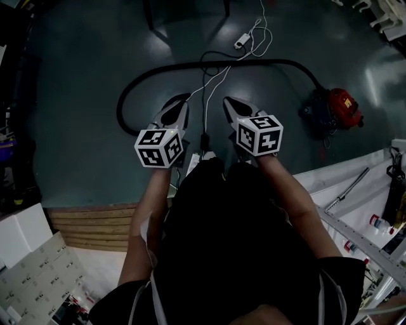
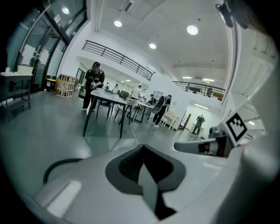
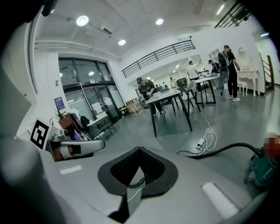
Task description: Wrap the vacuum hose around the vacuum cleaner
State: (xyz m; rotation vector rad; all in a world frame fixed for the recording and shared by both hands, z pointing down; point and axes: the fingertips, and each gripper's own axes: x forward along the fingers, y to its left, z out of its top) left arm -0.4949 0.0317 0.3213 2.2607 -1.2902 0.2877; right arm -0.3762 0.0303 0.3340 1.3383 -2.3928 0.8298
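A small red and dark vacuum cleaner (image 1: 332, 111) sits on the grey-green floor at the right. Its black hose (image 1: 190, 66) runs from it in a long arc across the floor and curls down at the left. In the right gripper view the vacuum cleaner (image 3: 264, 168) and hose (image 3: 223, 149) show at the right edge; in the left gripper view a piece of hose (image 2: 61, 165) shows at the lower left. My left gripper (image 1: 176, 108) and right gripper (image 1: 232, 106) hang side by side above the floor, inside the hose's arc. Both are shut with nothing in them.
A white power strip (image 1: 241, 42) with thin cables (image 1: 209, 89) lies on the floor beyond the hose. Black table legs (image 1: 152, 16) stand at the far side. A white bench with a metal tube (image 1: 346, 190) is at my right, wooden slats (image 1: 89, 225) and boxes at my left.
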